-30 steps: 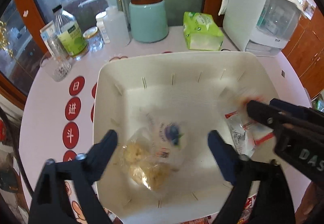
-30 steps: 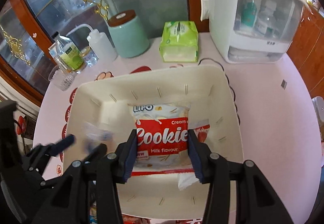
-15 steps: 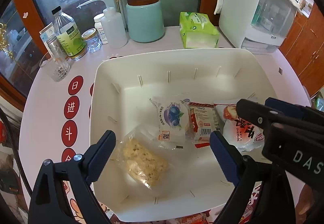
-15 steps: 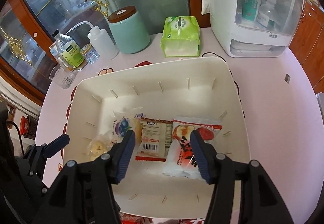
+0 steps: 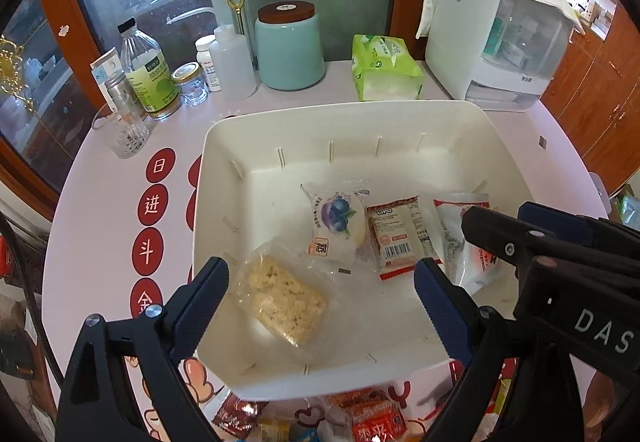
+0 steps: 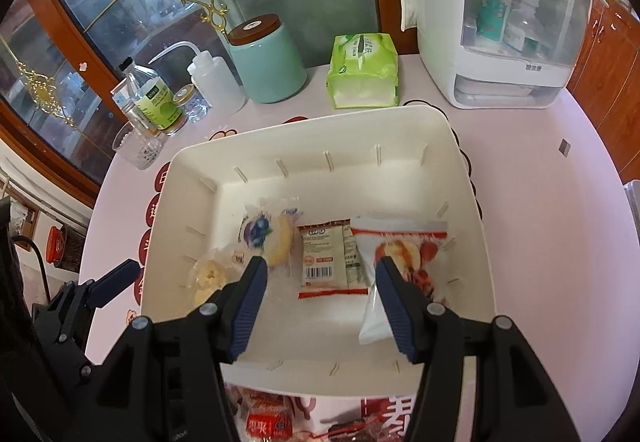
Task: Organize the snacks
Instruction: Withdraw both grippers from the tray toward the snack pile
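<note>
Inside the white bin, the landmark for all that follows, four snack packets lie in a loose row along the floor toward its near wall: a crumbly rice cake, a blueberry pastry, a cookie pack face down, and a red-and-white fruit pack. Above the bin's near wall hang the left gripper and right gripper, jaws spread and empty, probably having let go. More snacks wait on the bench just before the bin, likely next to go in.
</note>
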Available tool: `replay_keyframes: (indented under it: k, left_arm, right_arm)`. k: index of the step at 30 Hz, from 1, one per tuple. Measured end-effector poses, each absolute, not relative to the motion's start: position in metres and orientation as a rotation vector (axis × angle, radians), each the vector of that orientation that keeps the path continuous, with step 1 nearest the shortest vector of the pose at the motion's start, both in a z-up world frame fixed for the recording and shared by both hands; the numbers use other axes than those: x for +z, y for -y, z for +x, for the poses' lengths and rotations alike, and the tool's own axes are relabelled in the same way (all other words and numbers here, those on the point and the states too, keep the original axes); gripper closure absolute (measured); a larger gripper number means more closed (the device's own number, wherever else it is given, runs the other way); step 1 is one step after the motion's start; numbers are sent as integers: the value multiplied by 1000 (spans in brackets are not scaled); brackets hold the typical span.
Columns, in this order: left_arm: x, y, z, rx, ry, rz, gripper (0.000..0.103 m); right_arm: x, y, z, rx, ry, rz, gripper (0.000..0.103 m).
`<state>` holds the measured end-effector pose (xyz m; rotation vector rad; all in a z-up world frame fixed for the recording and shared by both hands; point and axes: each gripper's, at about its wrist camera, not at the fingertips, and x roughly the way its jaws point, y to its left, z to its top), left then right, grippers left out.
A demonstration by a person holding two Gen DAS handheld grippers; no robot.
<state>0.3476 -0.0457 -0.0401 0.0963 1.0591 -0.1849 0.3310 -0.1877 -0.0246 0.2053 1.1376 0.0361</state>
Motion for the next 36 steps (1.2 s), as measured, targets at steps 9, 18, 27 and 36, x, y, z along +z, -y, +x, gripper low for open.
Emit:
replay_keyframes:
  k: [9, 18, 27, 36]
  left_arm:
    - [-17, 44, 309, -191, -1026, 75, 10]
    - [8, 39, 251, -199, -970, 62, 10]
    - [18, 35, 185, -210, -925, 81, 9]
    - [-1, 9, 126, -209, -948, 55, 9]
  right_arm:
    - [-4, 192, 298, 62, -1118, 212, 46]
    - [19, 205, 242, 122, -1078, 242, 46]
    - [28, 212, 179, 176, -1053, 244, 40]
    - [16, 214, 125, 205, -1056, 163, 34]
